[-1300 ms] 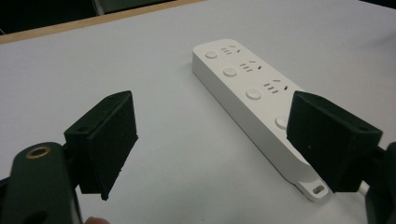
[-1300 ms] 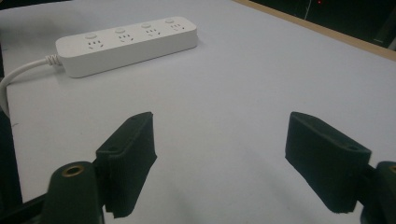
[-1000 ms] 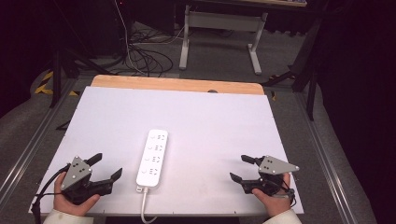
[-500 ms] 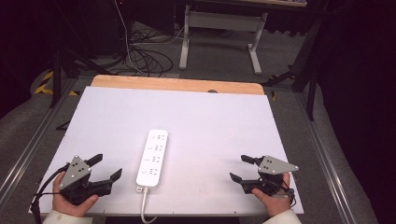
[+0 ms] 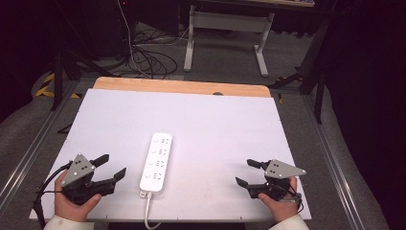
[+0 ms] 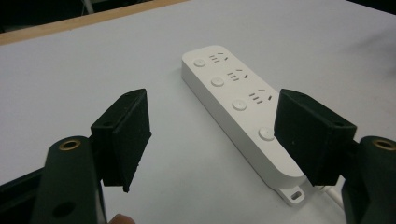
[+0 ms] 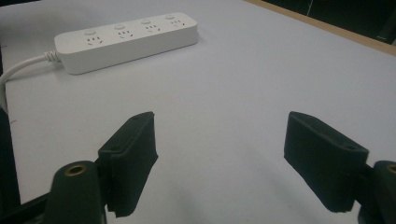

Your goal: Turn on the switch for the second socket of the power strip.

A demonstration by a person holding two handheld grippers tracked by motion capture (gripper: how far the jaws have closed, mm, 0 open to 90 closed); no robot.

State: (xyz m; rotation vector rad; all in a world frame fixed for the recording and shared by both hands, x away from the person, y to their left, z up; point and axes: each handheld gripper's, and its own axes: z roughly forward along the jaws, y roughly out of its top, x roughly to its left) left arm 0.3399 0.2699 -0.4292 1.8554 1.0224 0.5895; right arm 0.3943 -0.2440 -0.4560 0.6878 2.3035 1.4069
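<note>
A white power strip with several sockets and buttons lies lengthwise on the white table top, its cord running off the near edge. My left gripper rests at the near left, open and empty, a short way left of the strip. In the left gripper view the strip lies just beyond my open left gripper. My right gripper sits at the near right, open and empty, well apart from the strip. In the right gripper view the strip lies far off, beyond my open right gripper.
A wooden strip edges the table's far side. Beyond it, on the grey floor, lie black cables and a white desk frame. Metal rails run along both sides of the table.
</note>
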